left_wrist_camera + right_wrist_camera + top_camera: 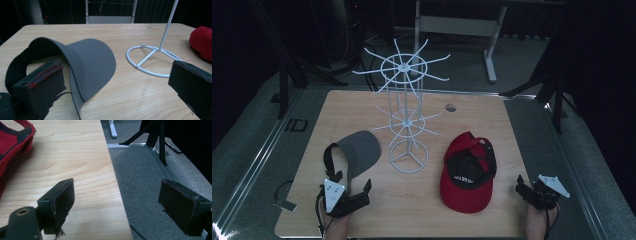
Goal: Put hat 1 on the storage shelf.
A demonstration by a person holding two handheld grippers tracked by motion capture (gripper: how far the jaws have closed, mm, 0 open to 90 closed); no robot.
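Note:
A grey visor [359, 150] with a black strap lies at the table's front left, its brim [95, 62] curving up. My left gripper [352, 181] sits just in front of it, open. In the left gripper view [115, 68] the brim's near edge reaches in between the wide jaws and no pad presses on it. A red cap [468, 172] lies upside down at the front right, also in the left [201, 41] and right [12, 142] gripper views. My right gripper [532, 187] is open beside the cap, straddling the table's right edge [120, 187], with nothing between its fingers.
A tall white wire rack [408, 115] with radiating hooks stands mid-table between the two hats, its ring base [150, 60] close to the visor. The wooden table [362, 220] has a small dark spot [451, 107] at the back. Grey carpet, metal rails and stand legs [160, 142] surround it.

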